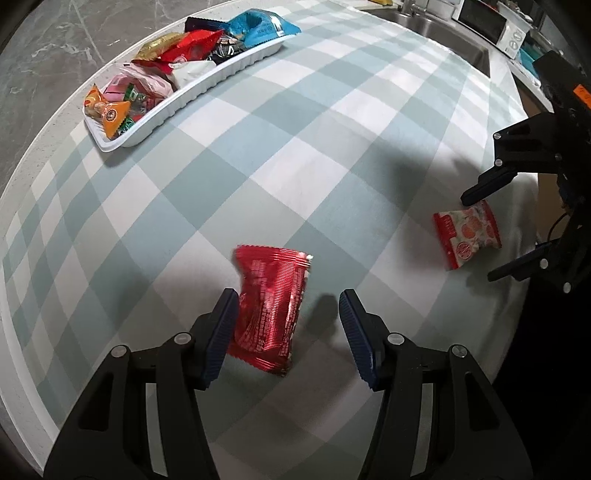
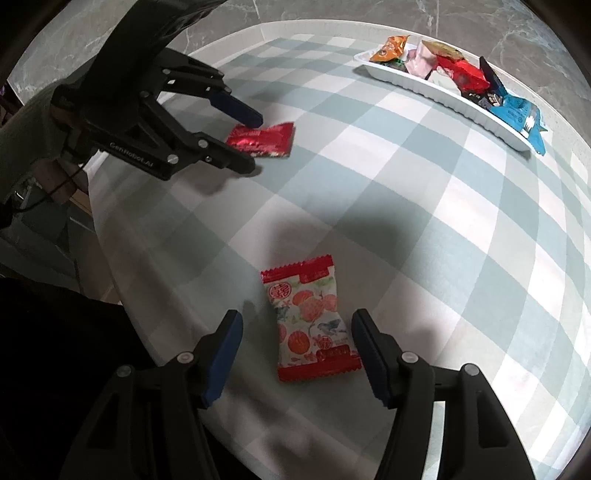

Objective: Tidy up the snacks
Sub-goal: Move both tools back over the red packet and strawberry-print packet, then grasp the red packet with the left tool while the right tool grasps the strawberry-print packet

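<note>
A shiny red snack packet [image 1: 271, 308] lies on the checked tablecloth between the fingers of my left gripper [image 1: 288, 306], which is open around it, left pad touching its edge. It also shows in the right wrist view [image 2: 264, 142]. A white-and-red fruit-print packet [image 2: 312, 317] lies between the fingers of my open right gripper [image 2: 295, 325]; it also shows in the left wrist view [image 1: 467, 232]. A long white tray [image 1: 192, 94] at the far side holds several snack packets; it also shows in the right wrist view [image 2: 439, 92].
The table is covered by a teal-and-white checked cloth [image 1: 295, 155]. A steel sink [image 1: 443, 29] and a white microwave [image 1: 491, 26] stand beyond the table's far right. A grey marble wall [image 2: 332, 14] lies behind the tray.
</note>
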Demonstrator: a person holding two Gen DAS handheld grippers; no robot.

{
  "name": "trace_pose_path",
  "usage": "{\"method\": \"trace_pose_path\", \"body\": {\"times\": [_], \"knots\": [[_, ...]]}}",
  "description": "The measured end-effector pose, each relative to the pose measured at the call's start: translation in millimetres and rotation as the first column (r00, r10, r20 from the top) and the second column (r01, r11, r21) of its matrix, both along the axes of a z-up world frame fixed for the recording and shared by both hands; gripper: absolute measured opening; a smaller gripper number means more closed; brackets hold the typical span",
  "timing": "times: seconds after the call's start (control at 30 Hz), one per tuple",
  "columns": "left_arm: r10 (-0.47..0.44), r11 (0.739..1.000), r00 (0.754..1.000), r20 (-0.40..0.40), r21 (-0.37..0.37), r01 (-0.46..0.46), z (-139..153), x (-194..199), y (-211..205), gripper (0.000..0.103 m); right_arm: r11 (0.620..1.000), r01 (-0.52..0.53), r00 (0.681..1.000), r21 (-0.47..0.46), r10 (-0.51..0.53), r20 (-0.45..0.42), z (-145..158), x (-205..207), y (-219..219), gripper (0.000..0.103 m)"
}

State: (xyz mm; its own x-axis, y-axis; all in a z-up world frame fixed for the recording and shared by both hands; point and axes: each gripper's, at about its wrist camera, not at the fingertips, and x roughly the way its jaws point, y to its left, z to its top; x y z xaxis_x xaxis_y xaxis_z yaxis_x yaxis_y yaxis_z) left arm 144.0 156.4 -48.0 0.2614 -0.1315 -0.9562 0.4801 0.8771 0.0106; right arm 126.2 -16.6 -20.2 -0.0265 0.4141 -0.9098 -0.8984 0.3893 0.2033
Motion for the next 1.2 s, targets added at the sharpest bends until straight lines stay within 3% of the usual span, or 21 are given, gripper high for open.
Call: {"method": "trace_pose_path", "body": {"times": [0.2,0.43,0.6,0.67,0.87,1.2], "knots": [[-0.022,0.999,1.0,-0.001,0.041,0.022,-9.1,-0.1,-6.7,0.056,1.0,-0.024,0.999,-0.018,0.024,0.032,-1.9,-3.6,2.9,0.065],[-0.004,1.0,1.0,0.002,0.023,0.004,-10.8,3.1,-5.1,0.058,0.999,-0.04,0.998,-0.031,0.042,0.053,-2.3,-4.9,3.5,0.064],[0.002,1.0,1.0,0.005,0.009,-0.002,-11.2,3.6,-3.7,0.058,0.999,-0.029,0.996,-0.044,0.032,0.079,-1.5,-1.0,1.6,0.047],[0.001,1.0,1.0,0.009,0.002,-0.001,-10.6,2.5,-5.2,0.054,0.999,-0.017,0.997,-0.045,0.02,0.075,-1.0,2.8,0.0,0.041],[0.04,0.999,0.999,0.03,-0.018,-0.04,-7.9,1.6,-6.4,0.033,1.0,0.025,1.0,-0.012,-0.024,0.011,-0.5,13.2,-4.5,0.039],[0.106,0.991,0.994,0.018,-0.085,-0.104,-2.9,3.7,4.8,0.027,0.992,0.116,0.989,0.053,-0.11,-0.099,5.4,29.0,-13.7,0.036]]}}
